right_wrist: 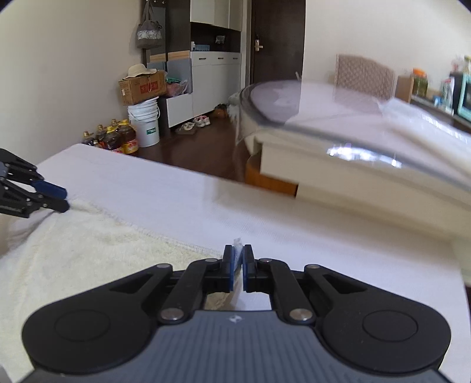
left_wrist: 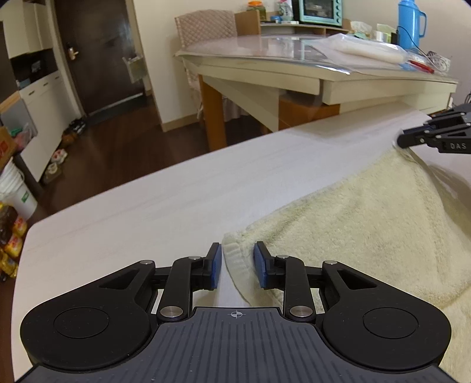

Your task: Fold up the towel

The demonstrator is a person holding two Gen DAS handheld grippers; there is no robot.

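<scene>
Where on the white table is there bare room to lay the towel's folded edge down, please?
The table is bare from the towel out to its far and left edges. Crowded spots are only the towel's two corners: the left gripper straddles one, open, and the right gripper pinches the other.

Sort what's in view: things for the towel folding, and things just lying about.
Job: towel; left gripper, open around one corner; right gripper, shut on another corner; white table.

Lying about: blue flask; toaster oven; oil bottles; bucket; shoes.
</scene>
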